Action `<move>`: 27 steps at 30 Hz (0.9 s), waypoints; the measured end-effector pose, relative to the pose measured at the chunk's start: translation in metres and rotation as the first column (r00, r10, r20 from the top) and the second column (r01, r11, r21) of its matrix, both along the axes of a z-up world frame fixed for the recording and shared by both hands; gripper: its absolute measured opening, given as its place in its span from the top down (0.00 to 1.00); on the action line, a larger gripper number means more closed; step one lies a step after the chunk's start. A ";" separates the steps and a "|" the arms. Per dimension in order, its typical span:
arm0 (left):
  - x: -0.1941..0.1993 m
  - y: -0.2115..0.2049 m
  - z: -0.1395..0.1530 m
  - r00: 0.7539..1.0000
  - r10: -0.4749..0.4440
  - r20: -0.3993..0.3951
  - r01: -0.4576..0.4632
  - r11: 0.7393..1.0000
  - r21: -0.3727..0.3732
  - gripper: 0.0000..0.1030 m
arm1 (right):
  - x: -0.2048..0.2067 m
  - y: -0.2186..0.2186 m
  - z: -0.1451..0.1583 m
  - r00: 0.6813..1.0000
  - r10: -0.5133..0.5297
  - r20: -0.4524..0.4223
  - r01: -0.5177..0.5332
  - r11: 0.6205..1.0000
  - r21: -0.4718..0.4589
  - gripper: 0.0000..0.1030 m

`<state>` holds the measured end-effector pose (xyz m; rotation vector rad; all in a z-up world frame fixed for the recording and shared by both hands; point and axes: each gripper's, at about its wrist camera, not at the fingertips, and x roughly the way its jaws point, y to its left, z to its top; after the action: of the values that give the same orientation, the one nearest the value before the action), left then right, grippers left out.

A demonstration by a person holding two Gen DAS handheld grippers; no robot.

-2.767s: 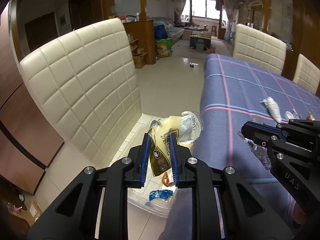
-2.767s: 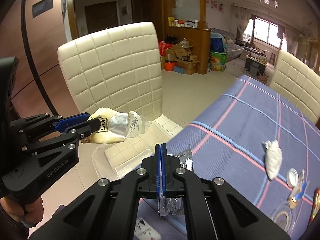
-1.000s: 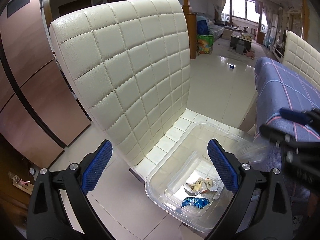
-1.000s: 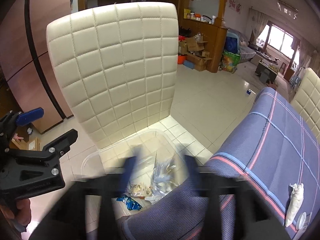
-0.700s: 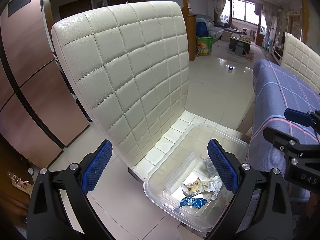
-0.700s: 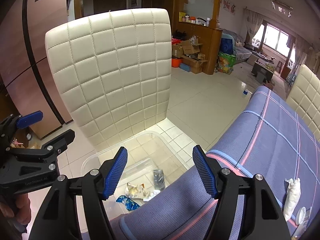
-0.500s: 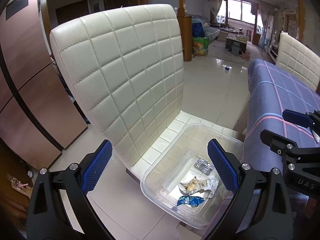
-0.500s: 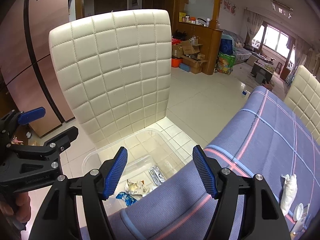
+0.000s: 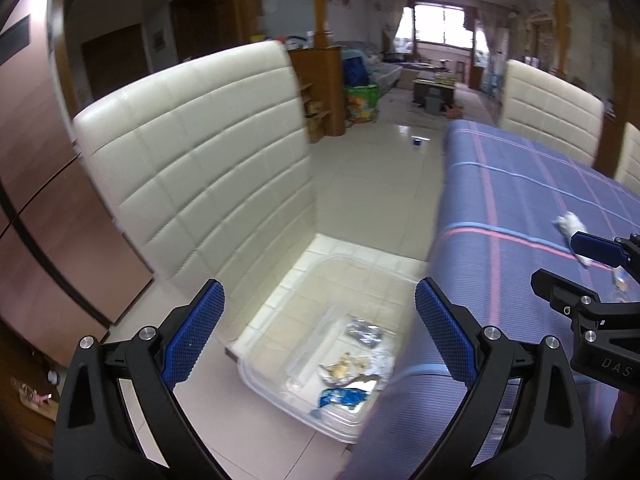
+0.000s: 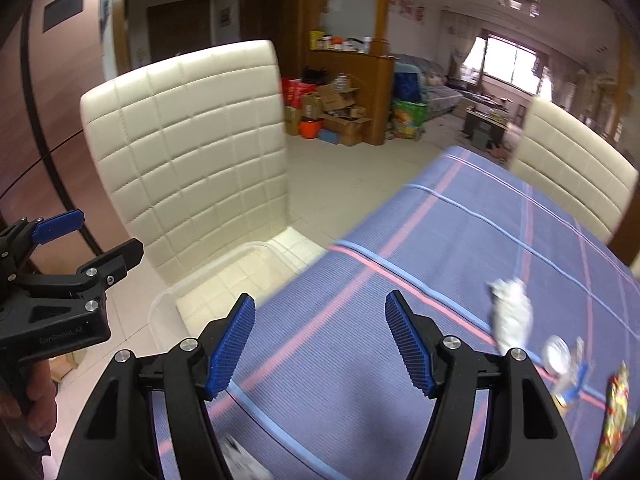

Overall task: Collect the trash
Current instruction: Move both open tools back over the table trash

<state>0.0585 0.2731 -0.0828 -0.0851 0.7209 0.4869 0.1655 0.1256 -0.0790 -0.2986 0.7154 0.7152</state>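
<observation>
A clear plastic bin (image 9: 280, 300) stands on the seat of a cream chair beside the table; its rim also shows in the right wrist view (image 10: 208, 276). In it lie a yellow snack bag (image 9: 346, 366), a silver blister pack (image 9: 364, 330) and a blue wrapper (image 9: 340, 396). My left gripper (image 9: 318, 334) is open and empty above the bin. My right gripper (image 10: 320, 344) is open and empty over the blue striped tablecloth (image 10: 460, 240). On the cloth lie a crumpled white tissue (image 10: 512, 316), a small round lid (image 10: 558, 354) and a red-gold wrapper (image 10: 616, 412).
The cream quilted chair back (image 9: 200, 168) rises behind the bin. Another cream chair (image 10: 572, 168) stands at the table's far side. Wood panelling (image 9: 36, 208) is on the left. Boxes (image 10: 340, 116) and a tiled floor (image 9: 376, 176) lie beyond.
Both grippers let go of their trash, the snack bag and the blister pack, which now lie in the bin. Both views have since swung right toward the table.
</observation>
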 end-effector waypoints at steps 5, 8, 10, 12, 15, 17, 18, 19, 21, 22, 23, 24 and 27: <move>0.014 -0.050 0.005 0.995 -0.100 0.000 0.100 0.995 -0.004 0.07 | 0.004 -0.065 -0.001 0.992 -0.123 -0.009 0.123 0.992 0.006 0.36; 0.023 -0.088 0.005 0.985 -0.172 -0.010 0.172 0.985 -0.007 0.05 | 0.005 -0.110 -0.003 0.977 -0.213 -0.014 0.213 0.977 0.008 0.36; 0.028 -0.118 0.005 0.973 -0.230 -0.016 0.229 0.973 -0.009 0.05 | 0.004 -0.145 -0.004 0.963 -0.269 -0.015 0.269 0.963 0.010 0.36; 0.032 -0.143 0.005 0.960 -0.280 -0.018 0.280 0.960 -0.020 0.05 | 0.002 -0.171 -0.004 0.949 -0.314 -0.008 0.314 0.949 0.010 0.36; 0.040 -0.182 0.005 0.937 -0.350 -0.023 0.349 0.937 -0.025 0.04 | -0.002 -0.213 -0.005 0.920 -0.391 0.013 0.391 0.920 0.004 0.36; 0.044 -0.204 0.004 0.925 -0.380 -0.026 0.379 0.925 -0.028 0.04 | -0.004 -0.236 -0.006 0.905 -0.426 0.014 0.426 0.905 0.002 0.36; 0.047 -0.215 0.003 0.917 -0.399 -0.031 0.398 0.917 -0.035 0.04 | -0.004 -0.247 -0.007 0.896 -0.444 0.016 0.444 0.896 0.001 0.36; 0.051 -0.226 0.001 0.909 -0.416 -0.038 0.414 0.909 -0.046 0.04 | -0.005 -0.257 -0.007 0.888 -0.459 0.017 0.459 0.888 0.001 0.36; 0.057 -0.245 -0.002 0.895 -0.443 -0.048 0.440 0.895 -0.070 0.04 | -0.005 -0.280 -0.010 0.872 -0.490 0.012 0.490 0.872 0.004 0.36; 0.059 -0.253 -0.004 0.889 -0.455 -0.052 0.451 0.889 -0.080 0.04 | -0.004 -0.290 -0.012 0.863 -0.506 0.008 0.506 0.863 -0.001 0.36; 0.060 -0.258 -0.007 0.884 -0.464 -0.055 0.459 0.884 -0.087 0.04 | -0.004 -0.296 -0.013 0.855 -0.519 0.004 0.519 0.855 -0.006 0.36; 0.065 -0.266 -0.009 0.878 -0.475 -0.063 0.469 0.879 -0.093 0.04 | -0.002 -0.304 -0.015 0.846 -0.533 -0.003 0.533 0.846 -0.011 0.36; 0.075 -0.282 -0.018 0.864 -0.494 -0.093 0.484 0.868 -0.109 0.04 | 0.002 -0.323 -0.024 0.830 -0.557 -0.041 0.557 0.831 -0.012 0.36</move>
<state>0.1336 -0.0085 -0.1009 0.0522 0.8455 -0.0294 0.1673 -0.1971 -0.1029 -0.0611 0.7941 0.1604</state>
